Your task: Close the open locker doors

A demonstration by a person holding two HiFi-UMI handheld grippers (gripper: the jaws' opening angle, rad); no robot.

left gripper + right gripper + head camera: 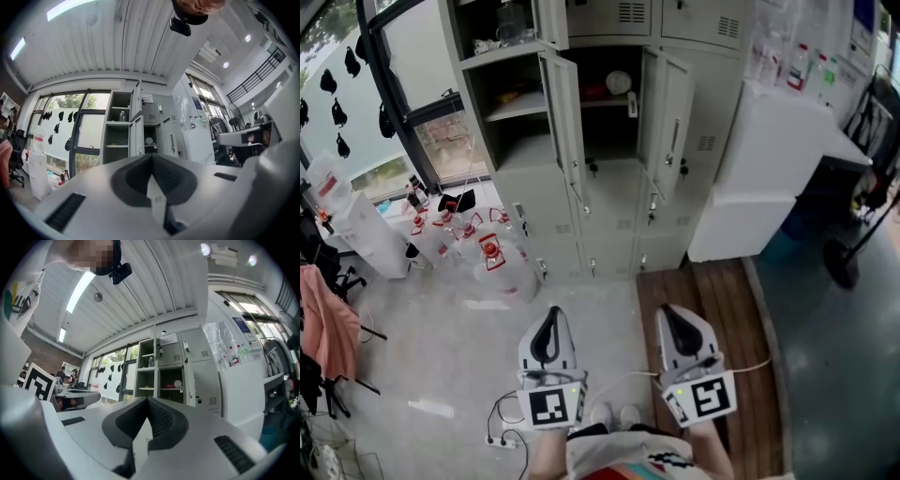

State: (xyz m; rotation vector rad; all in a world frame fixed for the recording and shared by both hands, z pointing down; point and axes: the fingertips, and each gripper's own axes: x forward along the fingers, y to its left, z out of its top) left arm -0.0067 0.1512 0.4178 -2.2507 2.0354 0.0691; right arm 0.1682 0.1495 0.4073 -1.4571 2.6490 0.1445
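Note:
The grey locker bank (609,202) stands ahead of me, across the floor. Three of its doors hang open: an upper left door (551,21), a middle door (563,117) and a door to its right (668,120). Shelves with small items show inside. My left gripper (554,312) and right gripper (667,309) are held low near my body, well short of the lockers. Both are shut with nothing between the jaws. The left gripper (151,155) in its own view points at the lockers (136,136). The right gripper (147,399) in its view also faces the lockers (164,376).
A white cabinet (769,159) stands right of the lockers. Several bottles with red caps (459,234) and a white container (366,234) sit on the floor at the left. A wooden floor panel (703,309) lies ahead right. A power strip (502,439) lies by my feet.

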